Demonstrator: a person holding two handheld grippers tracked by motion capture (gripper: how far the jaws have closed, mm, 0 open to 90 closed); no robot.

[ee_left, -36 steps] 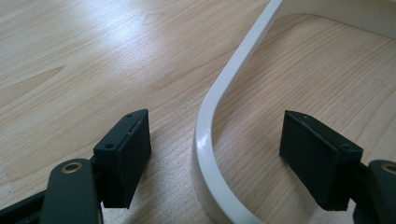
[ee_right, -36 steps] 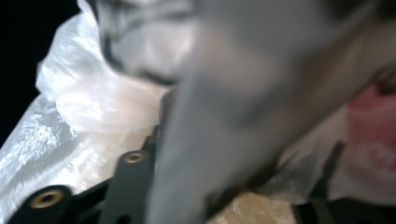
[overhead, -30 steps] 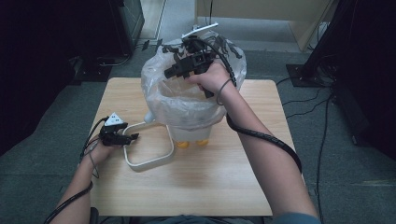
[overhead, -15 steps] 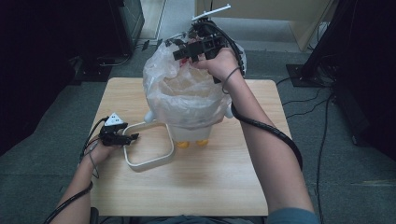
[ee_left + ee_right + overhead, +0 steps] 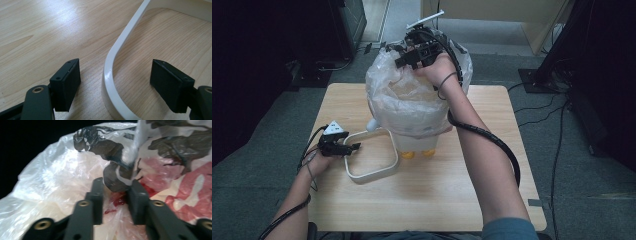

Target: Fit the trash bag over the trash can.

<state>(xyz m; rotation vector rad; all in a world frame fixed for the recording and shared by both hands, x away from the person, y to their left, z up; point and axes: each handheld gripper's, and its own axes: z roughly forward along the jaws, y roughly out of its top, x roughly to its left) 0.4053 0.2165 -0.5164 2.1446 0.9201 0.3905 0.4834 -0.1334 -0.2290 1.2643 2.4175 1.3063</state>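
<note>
On the wooden table [image 5: 472,200] a small white bin [image 5: 414,142] with yellow feet stood near the centre, swallowed from the rim up by a translucent plastic bag [image 5: 404,102] that ballooned above it. At about eight o'clock from the bin lay its white swing frame [image 5: 373,172], a rounded loop flat on the wood, one end touching the bin's base.

The right gripper [image 5: 404,59] was raised at the bag's twelve o'clock edge, above the far side of the table. Its jaws had just been closing, and in the right gripper view a bunched fold of the bag [image 5: 117,178], printed in black and red, sat pinched between the two black pads [image 5: 98,195], so the tool was clenched on plastic. The loose film billowed around the jaws and hid the bin's rim from that side; the right forearm and its trailing cable [image 5: 492,145] crossed the table from five o'clock and covered the bin's right flank.

The left gripper [image 5: 354,147] rested low at the frame's nine o'clock side. In the left gripper view its jaws stood wide, one pad [image 5: 66,80] outside the frame's curved band [image 5: 110,75] and the other inside, both apart from it, so nothing was grasped.

Beyond the table, dark cabinets [image 5: 344,25] stood at eleven o'clock, a black stand base [image 5: 539,80] at two o'clock, and cables [image 5: 557,150] ran along the grey floor at three o'clock.
</note>
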